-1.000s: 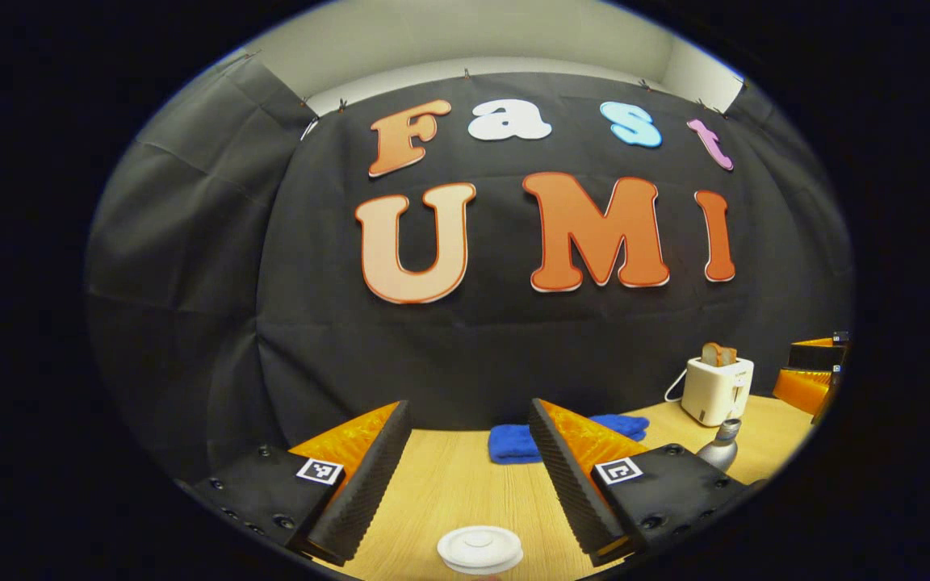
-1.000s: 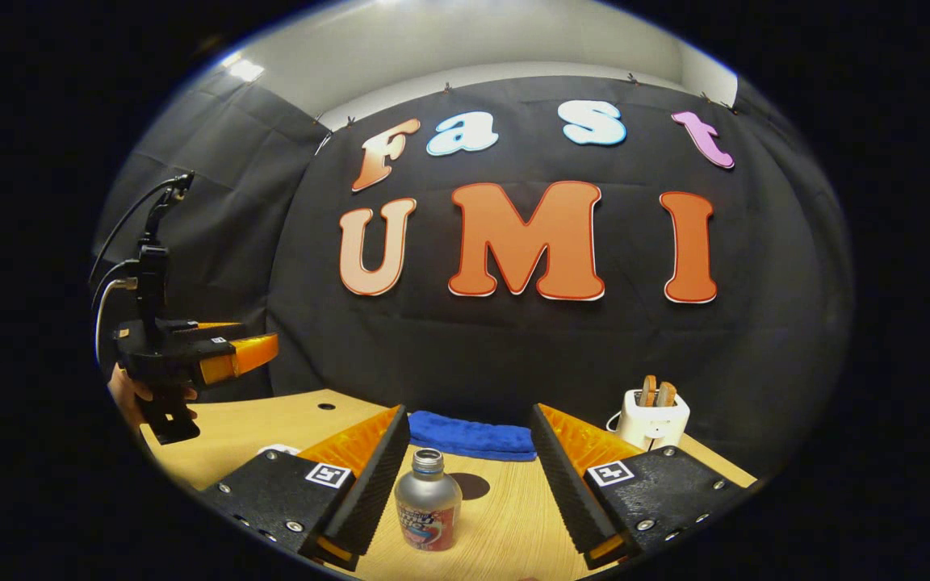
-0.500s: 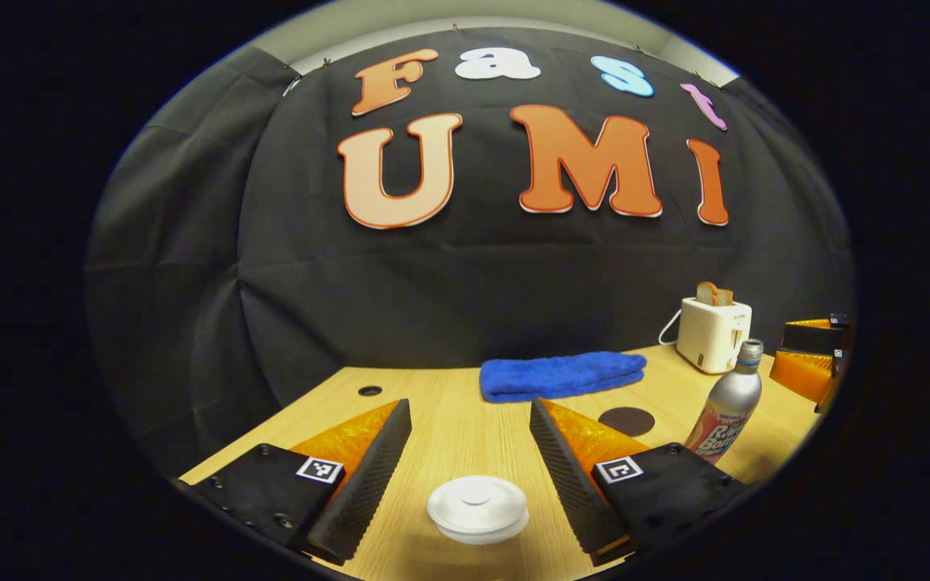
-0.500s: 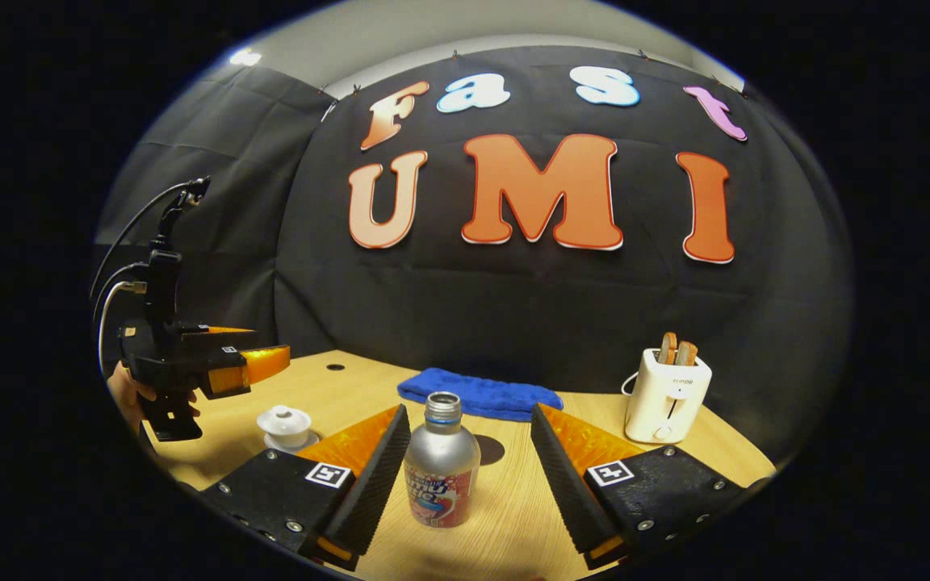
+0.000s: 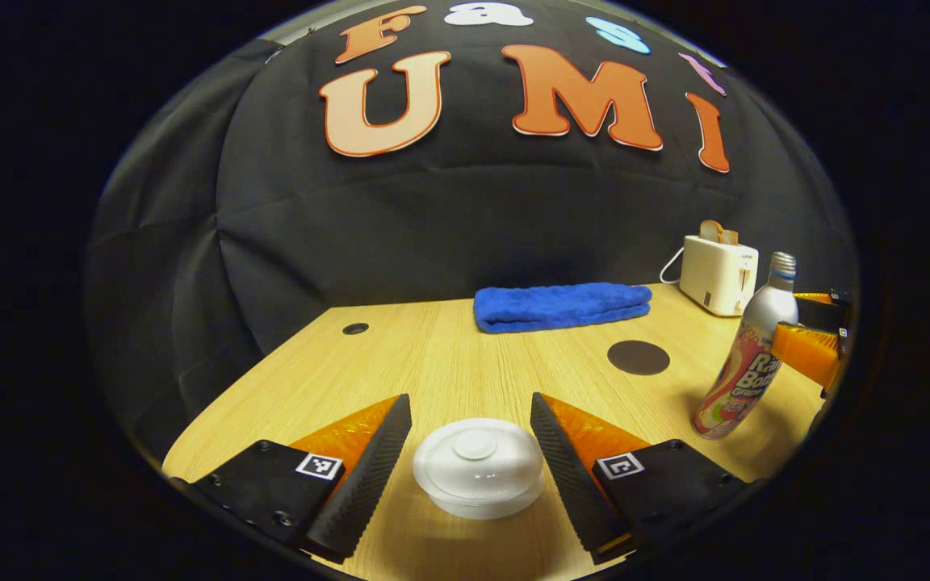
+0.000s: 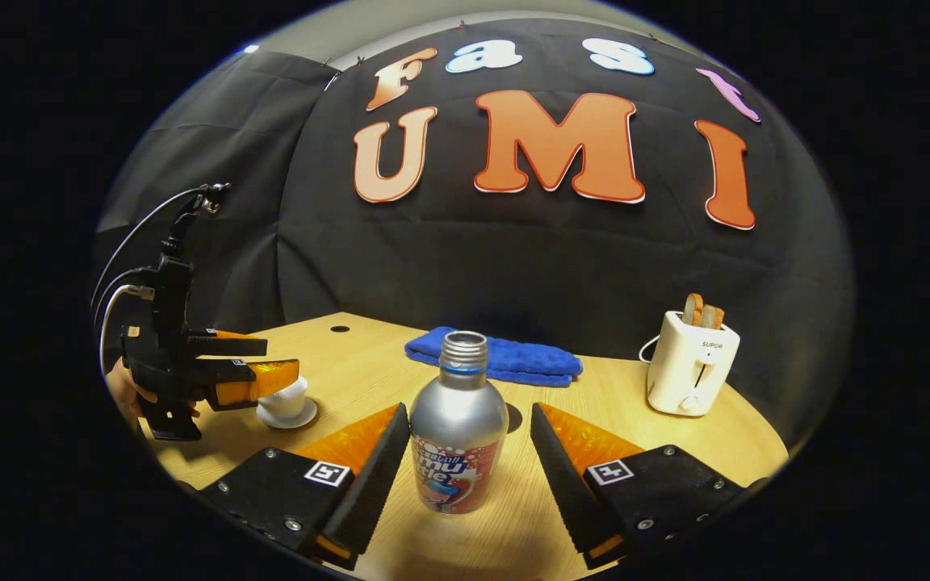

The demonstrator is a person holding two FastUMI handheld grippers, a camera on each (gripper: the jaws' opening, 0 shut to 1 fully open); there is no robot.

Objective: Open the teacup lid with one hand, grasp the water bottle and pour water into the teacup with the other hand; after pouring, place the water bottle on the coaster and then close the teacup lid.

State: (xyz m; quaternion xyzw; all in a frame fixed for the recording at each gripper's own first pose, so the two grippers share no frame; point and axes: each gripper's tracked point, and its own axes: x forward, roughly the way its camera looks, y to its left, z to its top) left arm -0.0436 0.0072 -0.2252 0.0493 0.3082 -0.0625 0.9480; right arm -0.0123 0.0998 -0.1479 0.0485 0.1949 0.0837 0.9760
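Note:
A white teacup with its lid (image 5: 477, 468) on stands between the wide-apart fingers of my left gripper (image 5: 473, 452), which is open and touches nothing. The same teacup (image 6: 283, 397) rests on a white saucer in the right gripper view, partly behind the left gripper (image 6: 259, 378). A silver water bottle (image 6: 458, 432), upright and uncapped, stands between the fingers of my open right gripper (image 6: 465, 452), apart from both. The bottle (image 5: 747, 355) also appears at the right in the left gripper view. A dark round coaster (image 5: 638, 357) lies on the wooden table (image 5: 433, 363).
A folded blue towel (image 5: 559, 305) lies at the back of the table. A white toaster (image 5: 718, 273) with bread slices stands at the back right. A small round hole (image 5: 355, 328) is in the tabletop at the back left. A hand (image 6: 122, 395) holds the left gripper.
Both grippers have lowered and moved forward. The lidded teacup now sits between the left fingers, and the bottle stands deeper between the right fingers. Neither was grasped.

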